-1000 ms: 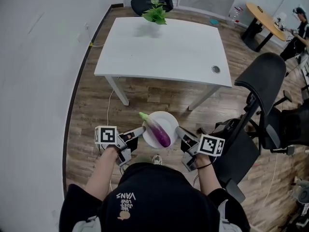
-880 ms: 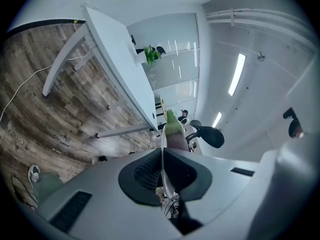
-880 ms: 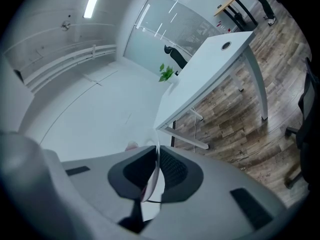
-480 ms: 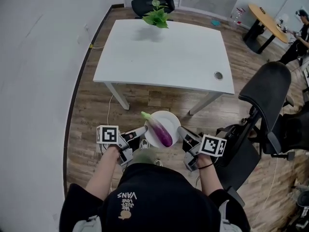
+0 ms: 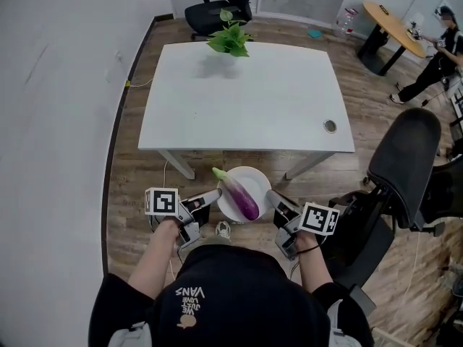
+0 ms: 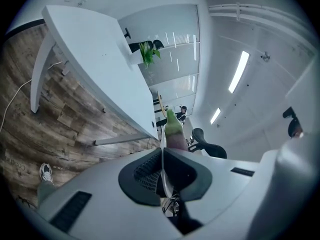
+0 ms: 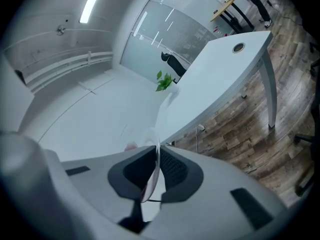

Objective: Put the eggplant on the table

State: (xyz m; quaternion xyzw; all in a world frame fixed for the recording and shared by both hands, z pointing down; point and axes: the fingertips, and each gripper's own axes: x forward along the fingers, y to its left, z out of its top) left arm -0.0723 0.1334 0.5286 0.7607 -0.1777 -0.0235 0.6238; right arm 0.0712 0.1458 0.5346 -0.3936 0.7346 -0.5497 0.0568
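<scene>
A purple eggplant (image 5: 241,196) with a green stem lies on a white plate (image 5: 255,178), carried in the air just short of the white table (image 5: 246,92). My left gripper (image 5: 215,194) is shut on the plate's left rim and my right gripper (image 5: 270,195) is shut on its right rim. In the left gripper view the thin plate edge (image 6: 163,176) sits pinched between the pads, with the eggplant's tip (image 6: 173,130) rising behind. The right gripper view shows the plate rim (image 7: 155,169) clamped the same way, the table (image 7: 220,79) ahead.
A potted green plant (image 5: 230,36) stands at the table's far edge and a cable hole (image 5: 330,126) sits near its right corner. A black office chair (image 5: 398,172) stands close on the right. White wall runs along the left. A person (image 5: 432,53) and a round table (image 5: 394,26) are far right.
Both grippers with the plate and eggplant have come closer to the table's near edge. The grip on the plate has not changed.
</scene>
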